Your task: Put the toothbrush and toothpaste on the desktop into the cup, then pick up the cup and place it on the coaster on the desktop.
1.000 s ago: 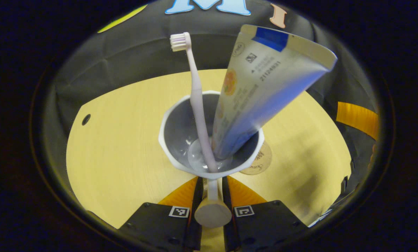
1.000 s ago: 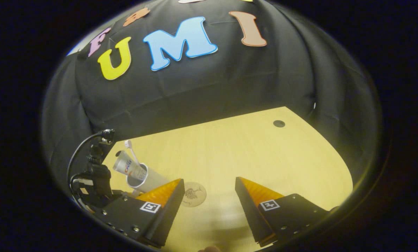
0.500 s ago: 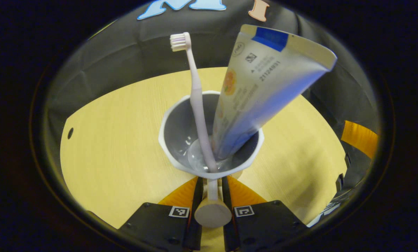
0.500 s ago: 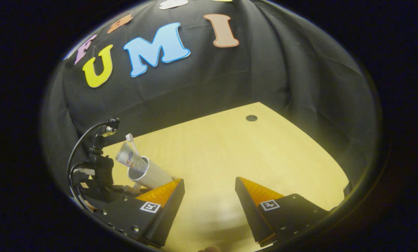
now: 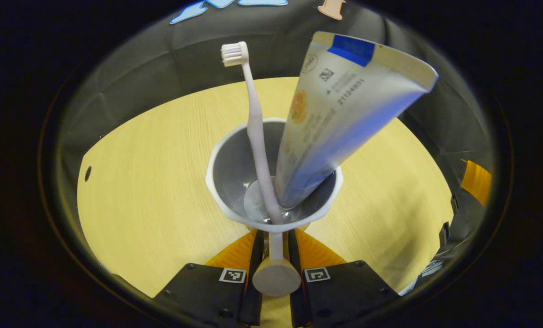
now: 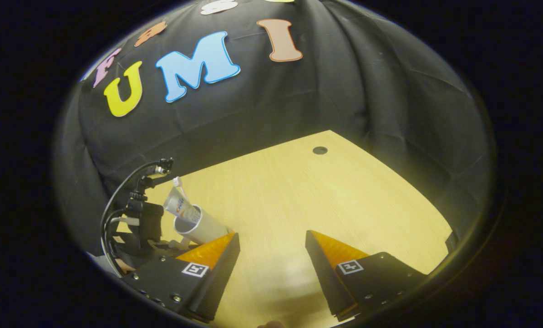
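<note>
Now your left gripper (image 5: 276, 248) is clamped on the handle of the cup (image 5: 235, 182), both fingers pressing it from either side at 6 o'clock in the left gripper view. The toothbrush (image 5: 255, 127) and the toothpaste (image 5: 339, 109) both stand inside the cup, the brush leaning toward 12 o'clock and the tube toward 1 o'clock, so the first part of the job looks done.

What changed in the last second: the coaster, which peeked out from behind the cup's rim at about 4 o'clock a second ago, has slid out of sight beneath the cup. In the right gripper view the coaster lay on the table (image 6: 298, 191) just beside your right gripper's own finger a second ago; the cup (image 6: 198, 225), tilted and held by the other gripper at 8 o'clock, has since drifted across that spot. Judging by this, you have carried the cup over the coaster and are close to setting it down.

Your right gripper (image 6: 271, 246) is spread wide and holds nothing, hovering over bare table.

You cannot tell from either view whether the cup's base is touching yet, or whether it is centred. Level the cup before lowering, since the tall tube could tip out.
</note>
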